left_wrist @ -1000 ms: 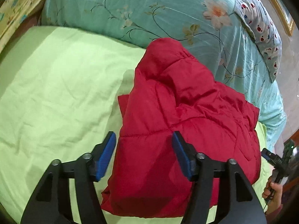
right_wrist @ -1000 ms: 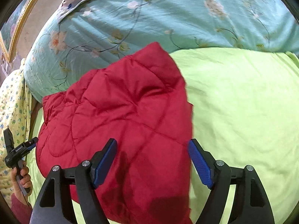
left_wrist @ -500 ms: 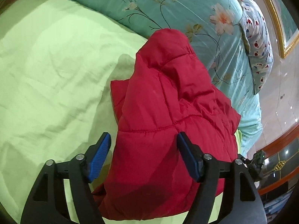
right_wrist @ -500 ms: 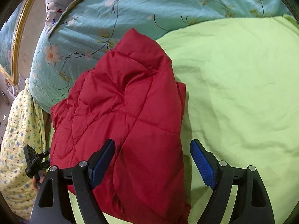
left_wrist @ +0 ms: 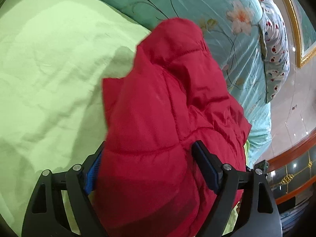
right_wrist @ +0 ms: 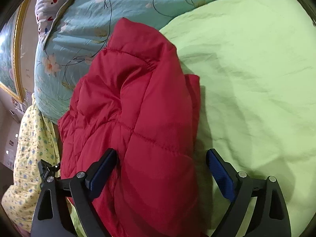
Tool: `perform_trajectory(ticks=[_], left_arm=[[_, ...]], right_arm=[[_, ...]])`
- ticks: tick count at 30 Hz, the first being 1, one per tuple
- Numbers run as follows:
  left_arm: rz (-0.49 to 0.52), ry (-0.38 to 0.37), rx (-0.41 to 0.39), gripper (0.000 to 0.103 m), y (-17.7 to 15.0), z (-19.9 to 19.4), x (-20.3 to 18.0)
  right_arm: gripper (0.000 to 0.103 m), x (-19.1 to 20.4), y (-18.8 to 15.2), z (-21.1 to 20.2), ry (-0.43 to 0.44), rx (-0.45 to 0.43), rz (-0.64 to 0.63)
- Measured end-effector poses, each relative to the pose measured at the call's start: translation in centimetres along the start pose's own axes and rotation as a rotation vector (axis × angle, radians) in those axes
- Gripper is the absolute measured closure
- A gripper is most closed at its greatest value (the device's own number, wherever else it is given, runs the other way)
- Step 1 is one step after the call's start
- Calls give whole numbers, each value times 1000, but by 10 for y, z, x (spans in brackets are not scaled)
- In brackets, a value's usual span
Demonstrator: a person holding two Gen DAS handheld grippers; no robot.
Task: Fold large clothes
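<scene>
While both my grippers hang over it, the lime-green bedsheet (left_wrist: 49, 75) fills most of what I see, wrinkled and spread wide. Behind it, a teal floral quilt (left_wrist: 197, 6) lies bunched along the far side of the bed, and a white pillow with red and blue dots (left_wrist: 274, 45) rests against the quilt's end. At the left edge of my right wrist view, a yellow flowered cloth (right_wrist: 29, 158) drapes down beside the bed, just next to the quilt.

On the sheet sits the red puffer jacket (left_wrist: 167, 118), folded into a thick quilted bundle whose far end touches the quilt. My left gripper (left_wrist: 148, 167) straddles the jacket's near end: its jaws are opening, with the padded red fabric bulging between them. One blue pad is half hidden behind the bulge, so whether it touches the fabric I cannot tell; the other pad stands at the fabric's surface. My right gripper (right_wrist: 161, 169) is also opening, set over the bundle's opposite edge. Its left pad sits against the jacket, while its right pad stands clear of the cloth, over bare green sheet. A gilt picture frame (left_wrist: 296, 29) edges the wall beyond the pillow.
</scene>
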State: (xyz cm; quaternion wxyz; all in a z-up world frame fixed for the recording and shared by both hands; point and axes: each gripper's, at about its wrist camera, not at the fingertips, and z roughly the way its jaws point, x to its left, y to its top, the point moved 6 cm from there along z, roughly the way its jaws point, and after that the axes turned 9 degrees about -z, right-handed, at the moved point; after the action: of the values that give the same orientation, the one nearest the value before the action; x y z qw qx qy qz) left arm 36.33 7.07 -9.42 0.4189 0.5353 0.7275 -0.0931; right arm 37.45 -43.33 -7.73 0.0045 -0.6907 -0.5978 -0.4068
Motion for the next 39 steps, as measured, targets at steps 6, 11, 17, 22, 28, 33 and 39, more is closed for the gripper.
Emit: perform_trajectory(ticks=[6, 11, 17, 22, 28, 33, 39], left_arm=[[51, 33, -8, 25, -2, 7, -8], [135, 31, -29, 53, -10, -8, -18], [179, 18, -57, 63, -21, -40, -36], [212, 0, -72, 65, -44, -74, -43], [208, -26, -71, 65, -83, -120, -33], [190, -38, -71, 65, -117, -150, -23], [192, 0, -66, 65, -137, -155, -8]], right_arm=[[11, 5, 1, 19, 26, 28, 19], [39, 19, 0, 14, 21, 38, -29], [62, 43, -4, -14, 24, 6, -66], [64, 69, -23, -43, 37, -3, -109], [65, 86, -64, -73, 54, 19, -148], [65, 92, -103, -96, 81, 35, -149], [65, 87, -130, -104, 80, 45, -140]])
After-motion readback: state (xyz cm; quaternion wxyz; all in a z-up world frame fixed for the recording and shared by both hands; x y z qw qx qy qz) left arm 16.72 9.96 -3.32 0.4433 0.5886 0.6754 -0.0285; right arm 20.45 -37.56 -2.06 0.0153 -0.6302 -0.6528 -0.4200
